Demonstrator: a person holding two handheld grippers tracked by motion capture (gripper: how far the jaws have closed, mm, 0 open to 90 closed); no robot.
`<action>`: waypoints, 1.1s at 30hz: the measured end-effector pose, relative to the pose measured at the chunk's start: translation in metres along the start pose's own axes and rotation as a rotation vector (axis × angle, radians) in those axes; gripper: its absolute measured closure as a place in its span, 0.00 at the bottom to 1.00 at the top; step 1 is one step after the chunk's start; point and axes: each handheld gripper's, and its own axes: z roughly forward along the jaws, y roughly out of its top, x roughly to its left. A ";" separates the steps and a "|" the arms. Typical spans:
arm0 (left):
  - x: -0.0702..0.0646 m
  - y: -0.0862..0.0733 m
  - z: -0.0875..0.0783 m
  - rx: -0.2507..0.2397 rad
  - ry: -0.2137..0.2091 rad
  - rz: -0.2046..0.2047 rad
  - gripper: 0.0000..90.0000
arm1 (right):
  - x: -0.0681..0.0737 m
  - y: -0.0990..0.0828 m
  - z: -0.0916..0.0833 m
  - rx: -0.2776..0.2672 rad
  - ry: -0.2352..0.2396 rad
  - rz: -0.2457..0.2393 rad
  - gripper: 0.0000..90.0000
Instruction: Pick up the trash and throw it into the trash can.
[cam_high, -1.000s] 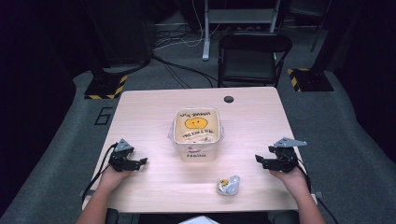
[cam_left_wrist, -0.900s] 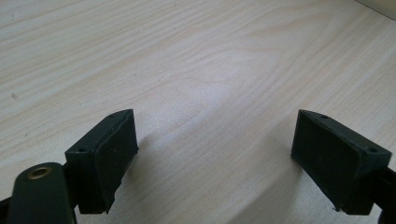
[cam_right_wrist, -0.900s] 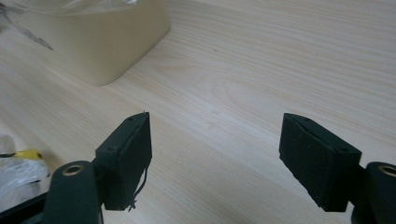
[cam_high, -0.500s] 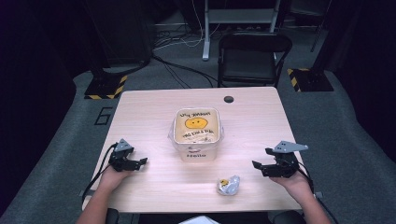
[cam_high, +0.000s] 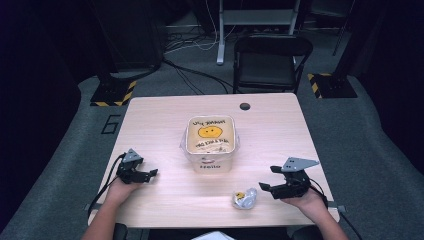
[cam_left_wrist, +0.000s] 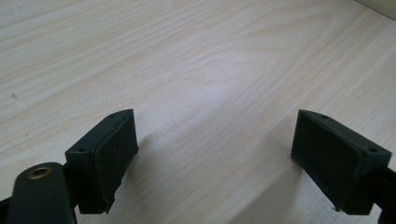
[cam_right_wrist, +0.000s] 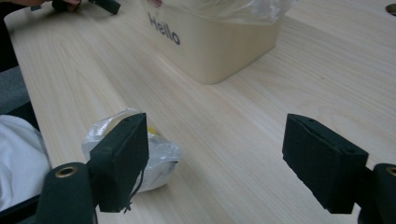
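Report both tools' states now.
Left tool: open, holding nothing.
Right tool: open, holding nothing; crumpled clear plastic packet beside one jaw.

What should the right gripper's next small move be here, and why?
Probably a short slide toward the crumpled plastic bag to bring it between the jaws. The right gripper is open with nothing between its pads, and the bag lies just beside one jaw tip, near the table's front edge.

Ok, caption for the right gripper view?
Open right gripper facing a crumpled plastic-wrapped item, with the "Hello" tub behind on the wooden table.
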 end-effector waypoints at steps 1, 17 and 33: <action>0.000 0.000 0.000 0.000 0.000 0.000 0.16 | 0.002 0.000 0.002 0.006 0.009 -0.007 0.25; 0.000 0.000 0.000 -0.003 0.002 -0.001 0.16 | 0.019 -0.006 0.018 0.036 0.105 -0.042 0.25; 0.000 0.000 0.001 -0.008 0.011 -0.012 0.16 | 0.030 -0.011 0.038 0.085 0.189 -0.077 0.23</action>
